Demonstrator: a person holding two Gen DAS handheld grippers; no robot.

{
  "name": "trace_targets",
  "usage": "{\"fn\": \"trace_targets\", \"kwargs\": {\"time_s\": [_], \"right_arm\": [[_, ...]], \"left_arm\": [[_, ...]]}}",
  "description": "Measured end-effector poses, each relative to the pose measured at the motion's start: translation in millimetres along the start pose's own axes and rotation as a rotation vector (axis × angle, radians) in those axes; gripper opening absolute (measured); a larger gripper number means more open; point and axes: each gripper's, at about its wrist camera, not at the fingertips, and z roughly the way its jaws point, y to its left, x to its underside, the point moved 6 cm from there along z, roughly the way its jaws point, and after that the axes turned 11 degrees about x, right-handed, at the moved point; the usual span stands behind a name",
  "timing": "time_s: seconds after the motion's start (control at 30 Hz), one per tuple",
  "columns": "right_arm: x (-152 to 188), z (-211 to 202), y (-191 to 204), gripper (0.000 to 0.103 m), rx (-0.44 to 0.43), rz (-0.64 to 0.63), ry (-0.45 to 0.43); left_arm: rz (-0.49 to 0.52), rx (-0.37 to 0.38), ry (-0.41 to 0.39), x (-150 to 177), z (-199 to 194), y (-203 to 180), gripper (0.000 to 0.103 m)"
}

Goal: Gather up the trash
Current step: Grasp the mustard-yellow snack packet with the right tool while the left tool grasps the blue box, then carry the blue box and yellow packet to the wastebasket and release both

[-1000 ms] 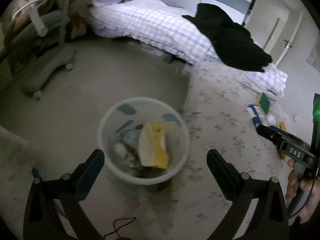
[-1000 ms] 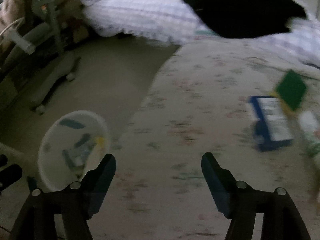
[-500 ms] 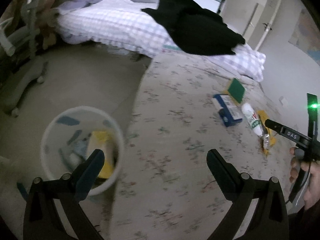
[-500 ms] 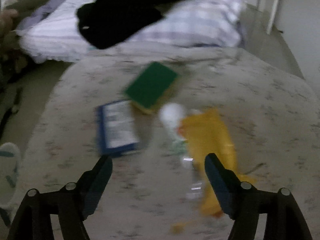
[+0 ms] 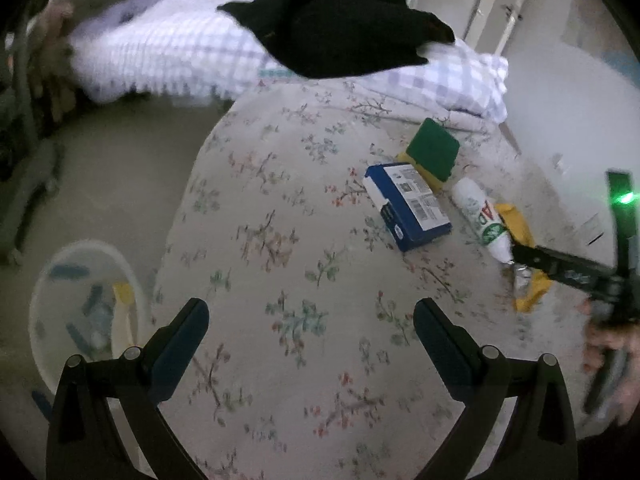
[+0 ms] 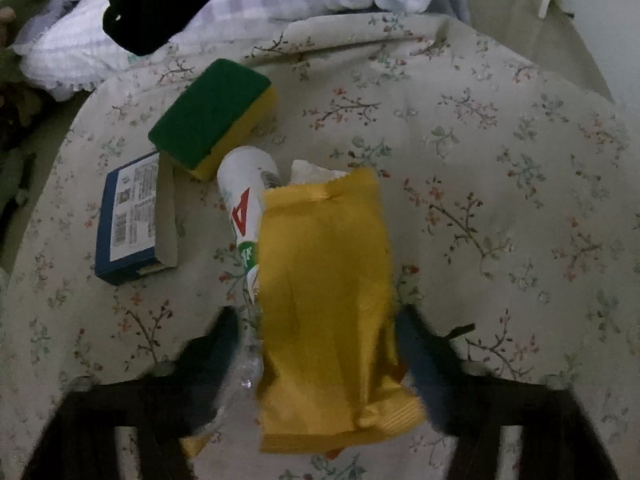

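On the floral bedcover [image 6: 500, 160], a yellow snack wrapper [image 6: 324, 280] lies lengthwise over a white plastic bottle [image 6: 244, 184]. My right gripper [image 6: 316, 336] straddles the wrapper's near end. Its jaws are closing, and the pads do not clearly press on the wrapper. To the left lie a blue box [image 6: 132, 216] and a green-and-yellow sponge [image 6: 208, 116]. The left wrist view shows the same wrapper [image 5: 516, 220], bottle [image 5: 478, 212], box [image 5: 408, 208] and sponge [image 5: 434, 148], with the right gripper [image 5: 524, 252] reaching in from the right. My left gripper [image 5: 312, 316] hovers open and empty over the bedcover.
A white trash bin [image 5: 86, 243] with some rubbish inside stands on the floor at lower left, beside the bed edge. A black garment [image 5: 340, 28] lies on a checked quilt [image 5: 168, 56] at the back. A chair base [image 5: 24, 200] is at far left. A hand [image 5: 604, 344] holds the right gripper.
Both grippers swung right, away from the bin and over the bed. The right gripper came down over the yellow wrapper and its jaws narrowed around it.
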Motion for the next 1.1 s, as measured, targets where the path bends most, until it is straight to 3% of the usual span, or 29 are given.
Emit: {"fn": "trace_targets", "kwargs": {"time_s": [0.1,0.27,0.53,0.67,0.73,0.77,0.93,1.1], "right_arm": [[-1,-3,-4,0.052,-0.043,0.013,-0.002],[-12,-17,-14,0.049,-0.079,0.058,-0.041],[-19,-32,-43,0.049,-0.076,0.170,-0.052],[-18,-34,-54,0.049,-0.063,0.193,-0.038],[-18,-34,-57,0.049,-0.059,0.200,-0.029],[-18,-33,-57,0.049,-0.057,0.201,-0.027],[-20,-37,-48,0.049,-0.050,0.181,-0.028],[-26,-48,-28,0.049,-0.055,0.159,-0.047]], "left_arm": [[0.049,-0.020,0.022,-10,14,-16,0.103],[0.060,-0.011,0.069,-32,39,-43,0.103],[-0.098,0.033,0.104,-55,93,-59,0.101],[-0.162,0.091,0.114,-56,117,-65,0.087],[-0.194,0.130,0.118,-55,124,-66,0.073],[-0.204,0.137,0.117,-54,125,-65,0.068],[-0.199,0.212,0.096,-46,109,-63,0.066],[-0.169,0.207,0.074,-33,74,-40,0.066]]}}
